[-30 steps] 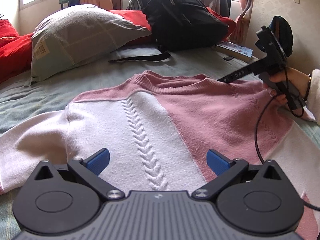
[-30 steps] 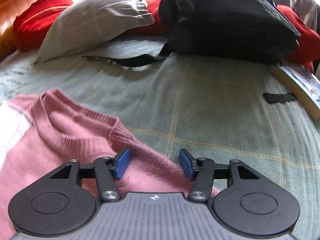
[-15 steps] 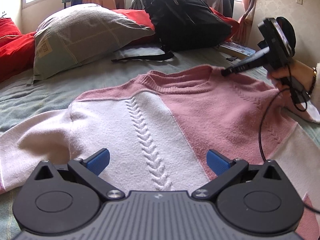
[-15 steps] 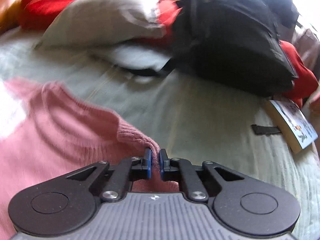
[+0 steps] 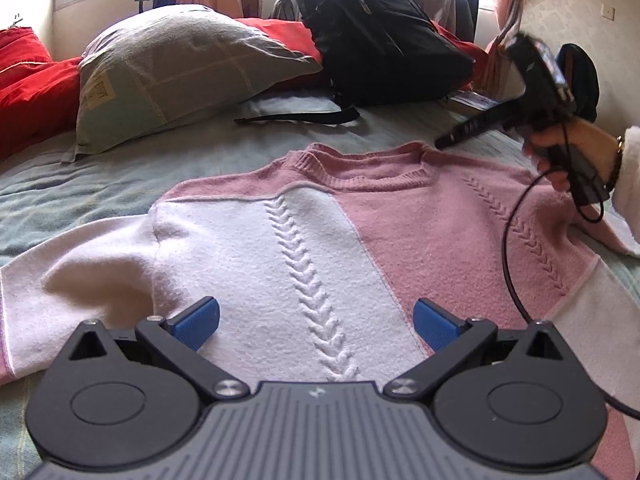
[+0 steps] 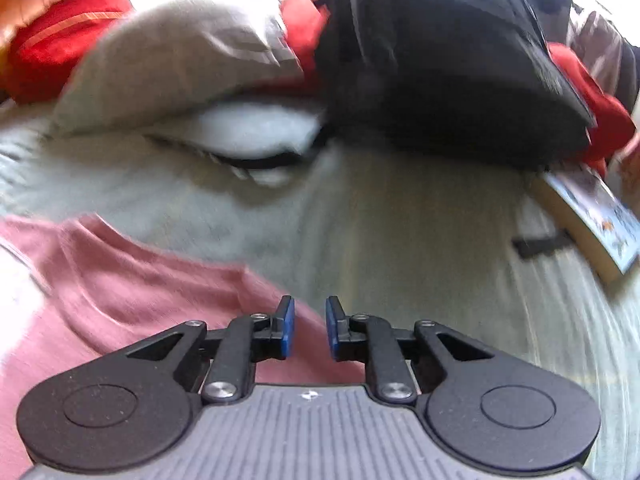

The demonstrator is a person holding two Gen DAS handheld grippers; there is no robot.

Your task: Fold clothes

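A pink and white knit sweater (image 5: pixel 320 240) lies spread flat on the bed, collar toward the pillows. My left gripper (image 5: pixel 316 316) hovers over its white front panel, jaws wide open and empty. In the left wrist view a hand (image 5: pixel 560 148) holds my right gripper (image 5: pixel 444 143) just above the collar's right end, clear of the fabric. In the blurred right wrist view the right gripper (image 6: pixel 308 320) has its jaws opening, a narrow gap between the blue pads. The pink shoulder of the sweater (image 6: pixel 120 288) lies below them, not pinched.
A grey pillow (image 5: pixel 180 76), red bedding (image 5: pixel 28 92) and a black backpack (image 5: pixel 380 40) with a loose strap crowd the head of the bed. A book (image 6: pixel 592 216) lies at the right edge. Green-grey sheet (image 6: pixel 400 220) stretches beyond the collar.
The right gripper shut on the sweater's edge by the collar, then parted its jaws and rose off the fabric. The left gripper stayed put and open.
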